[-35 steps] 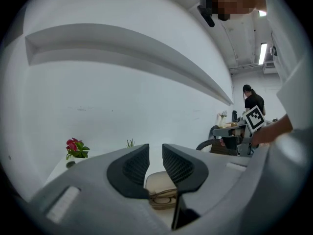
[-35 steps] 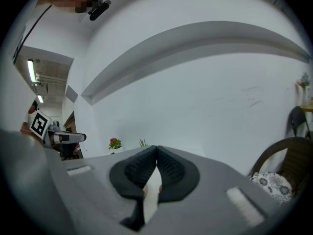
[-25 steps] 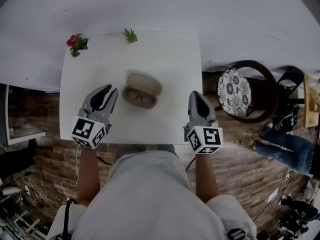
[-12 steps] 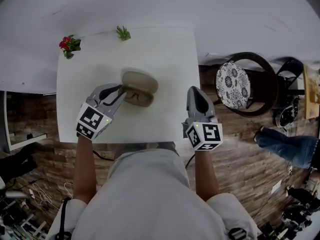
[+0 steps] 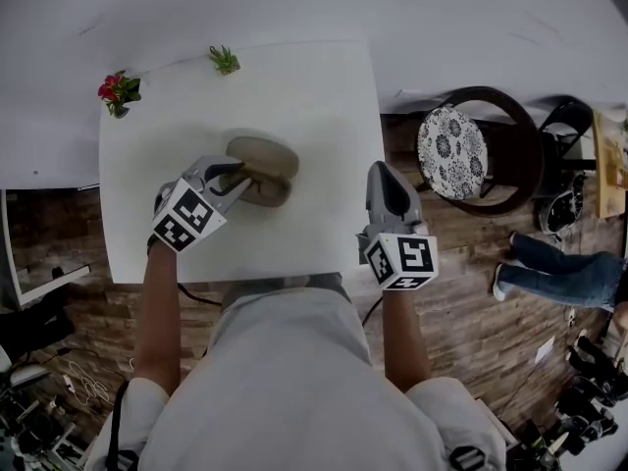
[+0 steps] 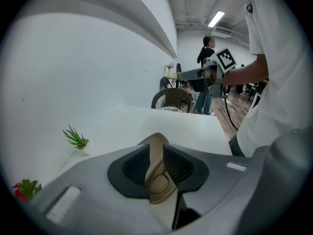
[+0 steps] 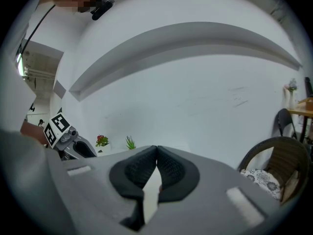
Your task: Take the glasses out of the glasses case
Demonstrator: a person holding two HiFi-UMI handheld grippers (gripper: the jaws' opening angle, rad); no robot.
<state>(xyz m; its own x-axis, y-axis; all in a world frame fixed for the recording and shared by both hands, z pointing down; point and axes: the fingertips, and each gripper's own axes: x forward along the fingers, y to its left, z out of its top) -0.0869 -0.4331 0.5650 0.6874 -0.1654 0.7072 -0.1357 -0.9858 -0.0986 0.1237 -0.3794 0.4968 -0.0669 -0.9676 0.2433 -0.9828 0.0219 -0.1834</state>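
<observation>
Left gripper clenched on the rim of the tan glasses case mid-tabletop, right gripper pressed together on nothing near the front right edge; thin one-sided pinch, so the case could twist or skid once the glasses get tugged.

The left gripper covers the near left end of the tan glasses case, whose inside is too blurred in the head view to show any glasses, its own view shows only a narrow slice between the jaws, and the person's shirt hides part of the counter's near edge.
</observation>
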